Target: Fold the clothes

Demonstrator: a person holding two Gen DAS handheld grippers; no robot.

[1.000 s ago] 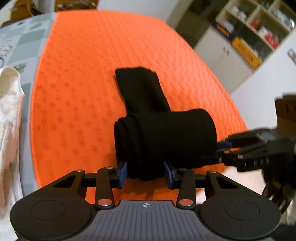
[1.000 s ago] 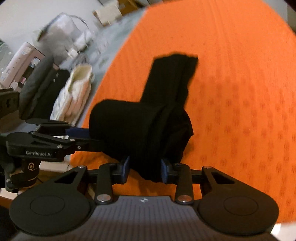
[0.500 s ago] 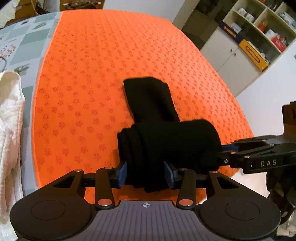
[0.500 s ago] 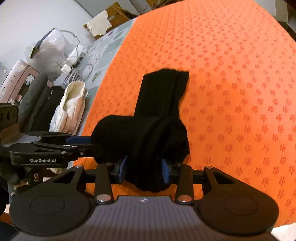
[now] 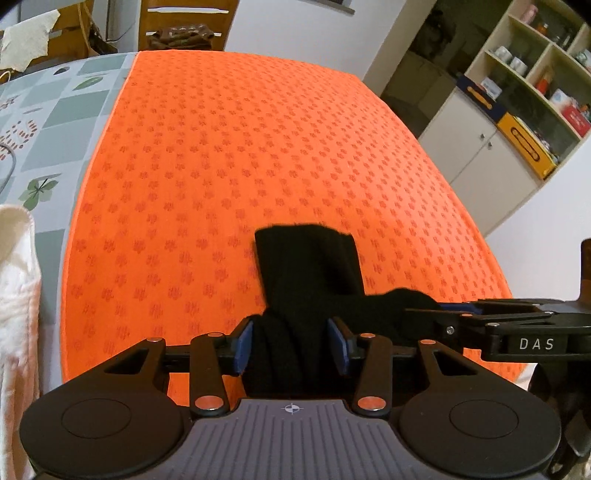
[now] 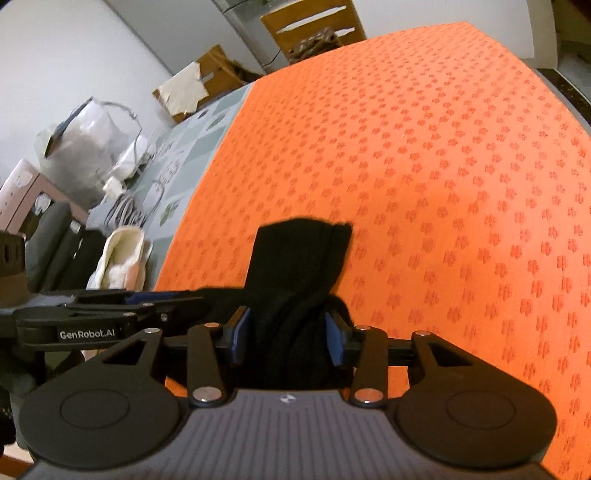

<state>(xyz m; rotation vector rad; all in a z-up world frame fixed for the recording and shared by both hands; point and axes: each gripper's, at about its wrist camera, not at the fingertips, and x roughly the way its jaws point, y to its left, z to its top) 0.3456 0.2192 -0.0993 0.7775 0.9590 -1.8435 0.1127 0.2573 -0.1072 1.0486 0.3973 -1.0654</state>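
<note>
A black garment (image 5: 306, 266) lies on the orange mat (image 5: 240, 147), one flat end stretched away from me and the near part rolled into a thick bundle. My left gripper (image 5: 291, 345) has the bundle's left end between its blue pads, which press on the cloth. From the right, my right gripper (image 5: 439, 314) reaches into the other end. In the right wrist view the garment (image 6: 299, 258) fills the gap of the right gripper (image 6: 288, 336). Its jaws are opening, with the pads still touching cloth. The left gripper (image 6: 177, 299) enters there from the left.
A cream cloth (image 5: 14, 295) lies left of the mat on the checked tablecloth (image 5: 55, 122). A dark garment (image 6: 48, 243), cables and a plastic bag (image 6: 81, 147) sit further left. Shelves and a cabinet (image 5: 517, 110) stand to the right, and wooden chairs (image 5: 181, 26) beyond the table.
Both grippers have drawn back toward the near edge with the roll. The bundle now sits lower and partly hidden behind the fingers. More of the mat and room shows.
</note>
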